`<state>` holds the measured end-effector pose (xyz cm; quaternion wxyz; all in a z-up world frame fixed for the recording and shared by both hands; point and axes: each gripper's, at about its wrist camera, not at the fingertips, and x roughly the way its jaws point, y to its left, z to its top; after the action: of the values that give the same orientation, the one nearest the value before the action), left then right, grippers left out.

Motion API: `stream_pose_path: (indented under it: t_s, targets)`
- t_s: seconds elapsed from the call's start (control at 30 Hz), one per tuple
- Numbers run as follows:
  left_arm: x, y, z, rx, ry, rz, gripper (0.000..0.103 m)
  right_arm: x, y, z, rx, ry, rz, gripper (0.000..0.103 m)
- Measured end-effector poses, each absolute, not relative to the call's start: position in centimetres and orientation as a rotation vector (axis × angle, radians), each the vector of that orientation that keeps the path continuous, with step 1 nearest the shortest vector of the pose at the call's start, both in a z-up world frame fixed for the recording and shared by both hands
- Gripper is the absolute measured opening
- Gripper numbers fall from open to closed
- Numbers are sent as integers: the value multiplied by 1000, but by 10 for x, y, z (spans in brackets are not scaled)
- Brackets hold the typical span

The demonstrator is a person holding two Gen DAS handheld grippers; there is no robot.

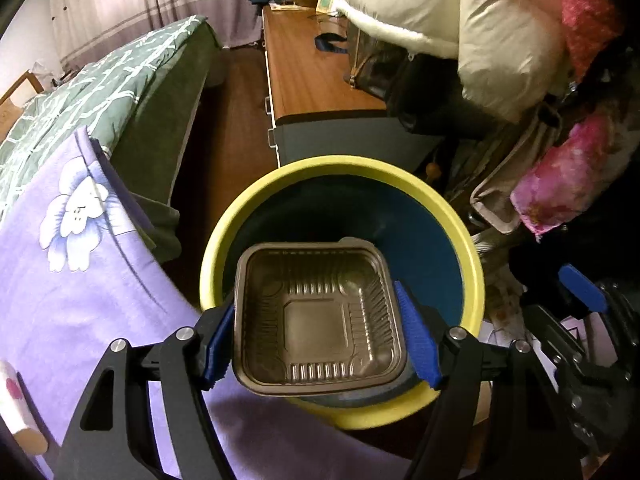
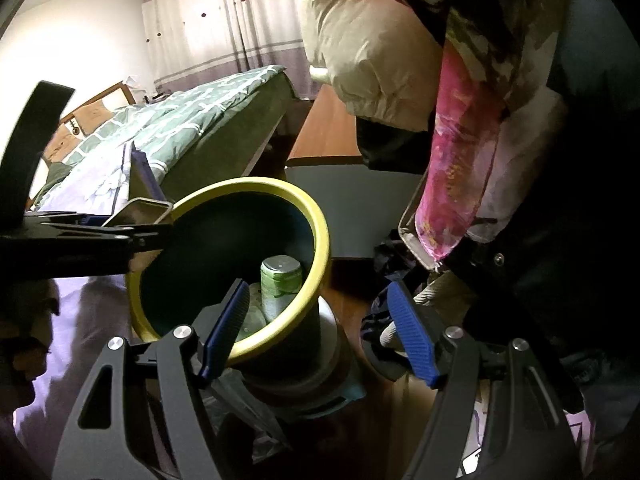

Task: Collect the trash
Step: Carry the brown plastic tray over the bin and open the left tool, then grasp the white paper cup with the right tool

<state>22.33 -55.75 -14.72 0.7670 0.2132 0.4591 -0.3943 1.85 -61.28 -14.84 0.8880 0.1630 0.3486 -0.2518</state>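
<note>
Between left jaws: plastic tray (image 1: pixel 318 320)

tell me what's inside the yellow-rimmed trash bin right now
In the right wrist view the yellow-rimmed trash bin holds a green can standing upright, with pale, unclear trash beside it. The right gripper's finger covers part of that. From the left wrist, the brown plastic tray hides the bin's bottom.

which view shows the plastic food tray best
The left wrist view: the brown plastic food tray sits between the left gripper fingers, over the yellow-rimmed trash bin, with its ribbed inside fully visible. The right wrist view shows only one corner of it edge-on, beside the bin rim.
</note>
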Motion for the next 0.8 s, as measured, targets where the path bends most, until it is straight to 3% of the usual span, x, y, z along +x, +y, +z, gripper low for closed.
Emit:
stream_pose_path:
  t_s: [0.03, 0.07, 0.33, 0.53, 0.8]
  targets:
    - [223, -558, -149, 464, 996, -853, 85, 20, -613, -149, 338, 726, -523, 68]
    - [223, -556, -148, 455, 988, -848, 87, 21, -612, -149, 337, 727, -523, 68]
    - [214, -504, -114, 367, 941, -841, 92, 26, -598, -143, 317, 726, -503, 69]
    - [196, -423, -70, 256, 852, -793, 98, 34, -574, -135, 291, 721, -464, 70]
    - [177, -306, -41, 140, 780, -675, 98, 52, -531, -124, 245, 719, -399, 72]
